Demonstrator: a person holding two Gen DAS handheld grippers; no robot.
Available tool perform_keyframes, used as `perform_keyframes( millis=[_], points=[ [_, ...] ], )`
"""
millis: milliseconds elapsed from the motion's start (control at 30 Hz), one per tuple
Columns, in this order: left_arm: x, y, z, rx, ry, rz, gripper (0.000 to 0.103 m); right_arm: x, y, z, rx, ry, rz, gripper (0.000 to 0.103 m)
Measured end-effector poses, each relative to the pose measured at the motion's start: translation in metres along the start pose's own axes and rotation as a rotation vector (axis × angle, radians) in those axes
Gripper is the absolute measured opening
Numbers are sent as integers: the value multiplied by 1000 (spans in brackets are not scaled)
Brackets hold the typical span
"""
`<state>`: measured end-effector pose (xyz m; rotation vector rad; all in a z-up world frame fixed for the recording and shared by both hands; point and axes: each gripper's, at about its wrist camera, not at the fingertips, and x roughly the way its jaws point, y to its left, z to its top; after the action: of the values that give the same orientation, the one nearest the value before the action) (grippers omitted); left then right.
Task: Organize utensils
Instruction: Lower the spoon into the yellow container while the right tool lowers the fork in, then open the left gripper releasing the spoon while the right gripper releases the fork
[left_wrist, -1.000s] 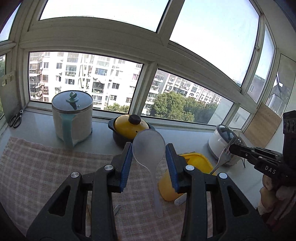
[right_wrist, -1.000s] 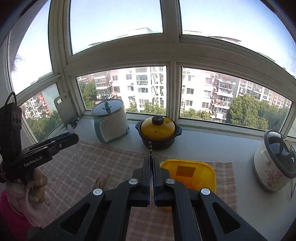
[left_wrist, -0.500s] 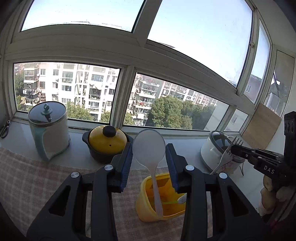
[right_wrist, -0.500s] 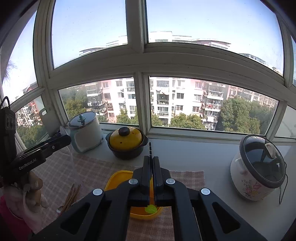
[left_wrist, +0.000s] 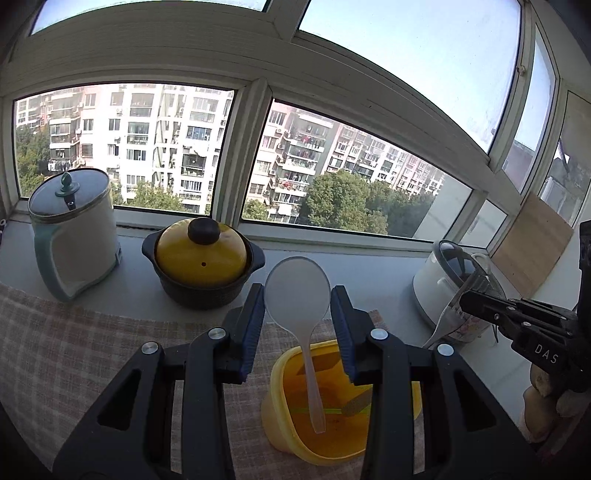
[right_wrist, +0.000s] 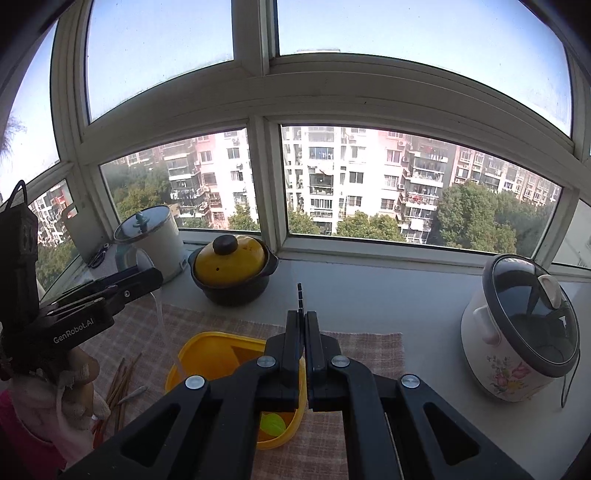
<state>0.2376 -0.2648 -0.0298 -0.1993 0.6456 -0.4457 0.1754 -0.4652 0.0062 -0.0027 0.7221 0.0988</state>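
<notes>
Left wrist view: a translucent spoon is held by its bowl in the left gripper, handle hanging into the yellow bin just below. A fork is pinched in the right gripper.

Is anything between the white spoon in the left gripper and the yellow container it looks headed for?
Nothing visible. The white spoon hangs handle-down from the left gripper, directly over the open, lidless yellow container.
</notes>
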Motion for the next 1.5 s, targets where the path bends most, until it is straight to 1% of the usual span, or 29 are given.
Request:
perform_keyframes(
  millis=[333, 800, 1167, 1233, 1267, 1300, 1333, 1367, 1500],
  points=[
    [15, -4, -7, 26, 40, -14, 37, 25, 4, -13, -6, 44, 14, 0],
    [27, -6, -12, 57, 77, -34, 37, 43, 11, -25, -7, 89, 19, 0],
    [28, -9, -14, 82, 100, -50, 37, 52, 16, -30, -11, 115, 34, 0],
    [27, -10, -15, 90, 100, -54, 38, 52, 16, -30, -10, 116, 46, 4],
    [26, -11, -15, 92, 102, -53, 44, 51, 17, -30, -11, 113, 46, 7],
    [25, -11, -15, 92, 99, -54, 48, 49, 17, -30, -12, 108, 43, 14],
    [24, -11, -15, 93, 93, -54, 53, 47, 17, -30, -13, 100, 41, 32],
    [22, -11, -14, 94, 89, -53, 53, 45, 18, -30, -15, 93, 39, 39],
    [14, -8, -14, 88, 72, -51, 53, 40, 17, -31, -8, 88, 34, 39]
  ],
)
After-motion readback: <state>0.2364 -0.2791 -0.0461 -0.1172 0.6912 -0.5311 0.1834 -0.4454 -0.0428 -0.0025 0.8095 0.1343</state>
